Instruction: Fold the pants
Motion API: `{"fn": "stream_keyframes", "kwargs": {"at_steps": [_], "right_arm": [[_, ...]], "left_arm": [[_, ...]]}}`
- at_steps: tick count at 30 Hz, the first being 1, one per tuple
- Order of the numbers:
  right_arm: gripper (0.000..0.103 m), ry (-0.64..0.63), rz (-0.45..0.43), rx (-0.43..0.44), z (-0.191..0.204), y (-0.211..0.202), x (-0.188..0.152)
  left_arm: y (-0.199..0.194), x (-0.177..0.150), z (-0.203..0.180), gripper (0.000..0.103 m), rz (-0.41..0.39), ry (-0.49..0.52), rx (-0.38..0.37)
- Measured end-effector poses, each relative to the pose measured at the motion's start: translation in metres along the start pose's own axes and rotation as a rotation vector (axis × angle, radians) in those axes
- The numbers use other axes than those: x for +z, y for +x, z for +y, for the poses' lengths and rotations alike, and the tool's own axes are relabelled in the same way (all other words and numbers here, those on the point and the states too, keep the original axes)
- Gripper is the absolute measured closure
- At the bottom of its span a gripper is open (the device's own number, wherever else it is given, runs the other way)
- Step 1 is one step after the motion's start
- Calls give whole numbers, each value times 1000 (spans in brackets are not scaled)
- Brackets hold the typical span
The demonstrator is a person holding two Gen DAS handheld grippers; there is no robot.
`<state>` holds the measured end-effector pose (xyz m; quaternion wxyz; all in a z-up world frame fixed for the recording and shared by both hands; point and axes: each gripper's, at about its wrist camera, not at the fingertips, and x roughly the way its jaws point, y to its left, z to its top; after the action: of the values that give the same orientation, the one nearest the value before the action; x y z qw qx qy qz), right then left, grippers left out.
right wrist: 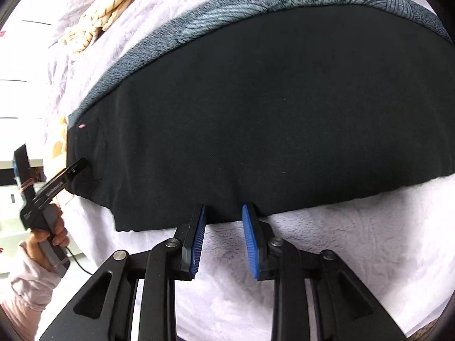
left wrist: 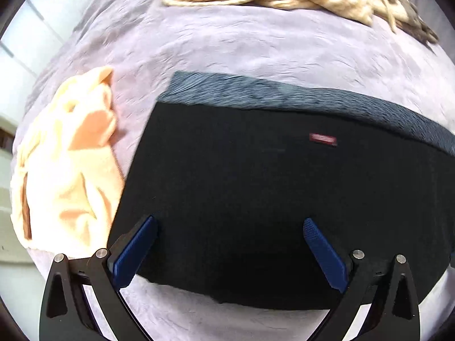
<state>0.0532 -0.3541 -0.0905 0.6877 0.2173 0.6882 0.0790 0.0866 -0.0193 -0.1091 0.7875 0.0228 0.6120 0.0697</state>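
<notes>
1. Left wrist view: left gripper [left wrist: 230,227] fingers wide apart above black pants [left wrist: 256,199], nothing clamped.
2. Right gripper [right wrist: 223,213] fingers part open at near hem, not pinching; likely just released.
3. Pants folded flat mid-bed on lilac blanket [left wrist: 227,45], over grey patterned cloth [left wrist: 256,91].
4. Red label [left wrist: 323,138] on pants, unreadable.

I see the pants [left wrist: 256,187] as matt black cloth, smooth, with a grey knitted-looking band [right wrist: 199,25] along their far edge. Under them the bed cover [right wrist: 327,255] is pale, fuzzy plush. Left of the pants lies a soft peach fleece cloth [left wrist: 65,164]. My right tongs [right wrist: 223,213] have ribbed blue rubbery pads [right wrist: 250,241], matt black plastic arms and shiny metal pins.
</notes>
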Motion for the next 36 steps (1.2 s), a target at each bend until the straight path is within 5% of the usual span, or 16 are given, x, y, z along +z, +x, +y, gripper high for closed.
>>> {"fn": "stream_keyframes", "kwargs": {"at_steps": [5,8,14,18,23,24,25,29,34,36], "right_arm": [[67,-121,-7,121,50,-18,21],[58,-293,-16,219,115,-18,63],[58,-660,84,255,281,53,142],[58,-768,184,197,341,118,162],[62,-782,232,144,359,163,171],[75,-791,262,118,359,169,170],[103,-799,283,117,364,173,169],[103,-893,338,287,384,145,143],[101,-894,200,170,402,147,150],[96,-886,220,145,393,147,160]], "left_arm": [[10,-26,17,0,-9,-12,-36],[15,-35,33,0,-34,-30,-68],[10,-69,55,0,-88,-50,-123],[8,-87,63,0,-126,-53,-141],[1,-77,70,0,-147,-53,-152],[-10,-75,64,0,-143,-57,-148],[-11,-70,67,0,-139,-62,-148],[-29,-87,76,0,-132,-79,-142],[-34,-98,84,0,-125,-96,-135],[-33,-102,85,0,-136,-98,-128]]}}
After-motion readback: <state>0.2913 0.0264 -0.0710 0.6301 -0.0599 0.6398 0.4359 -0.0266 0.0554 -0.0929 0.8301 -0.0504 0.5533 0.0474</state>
